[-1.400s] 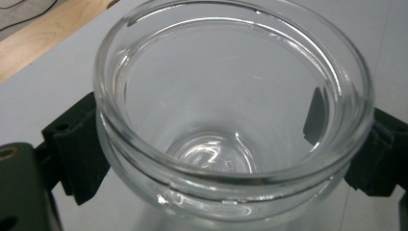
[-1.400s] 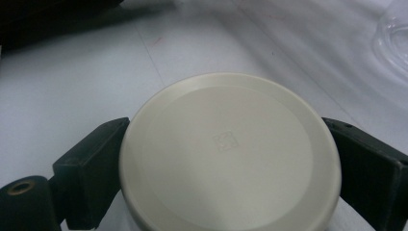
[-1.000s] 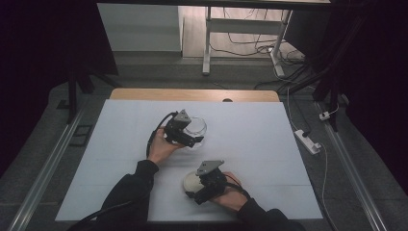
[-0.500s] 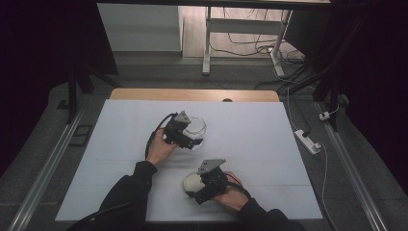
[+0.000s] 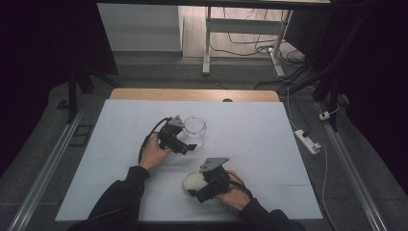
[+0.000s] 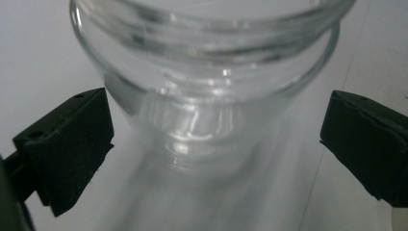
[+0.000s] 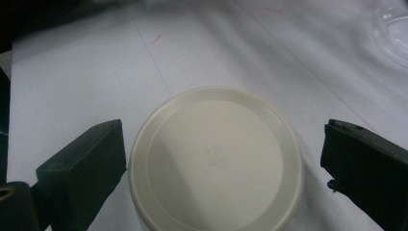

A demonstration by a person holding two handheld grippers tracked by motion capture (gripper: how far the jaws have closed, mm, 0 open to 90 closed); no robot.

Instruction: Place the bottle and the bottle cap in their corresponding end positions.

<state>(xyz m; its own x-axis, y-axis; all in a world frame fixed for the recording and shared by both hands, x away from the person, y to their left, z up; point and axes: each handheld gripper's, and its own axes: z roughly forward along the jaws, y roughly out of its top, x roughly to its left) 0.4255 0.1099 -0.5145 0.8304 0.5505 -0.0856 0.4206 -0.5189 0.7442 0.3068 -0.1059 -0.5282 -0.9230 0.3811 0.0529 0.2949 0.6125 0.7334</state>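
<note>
A clear glass jar [image 5: 194, 129] with a threaded mouth stands upright near the middle of the white table [image 5: 250, 130]. My left gripper [image 5: 185, 144] is open just in front of it; in the left gripper view the jar [image 6: 207, 82] sits between the two black jaws with a gap on each side. A round cream lid [image 5: 192, 182] lies flat nearer the person. My right gripper [image 5: 198, 190] is open around it; in the right gripper view the lid [image 7: 214, 159] lies between the spread jaws, and whether the left jaw touches it I cannot tell.
A white power strip [image 5: 308, 141] lies off the table's right edge. A strip of wooden tabletop [image 5: 192, 94] shows along the far edge. Beyond it stand a metal frame [image 5: 209, 38] and floor cables. The table's left and right parts are bare.
The left gripper has edged slightly forward toward the jar. The right gripper stays at the lid.
</note>
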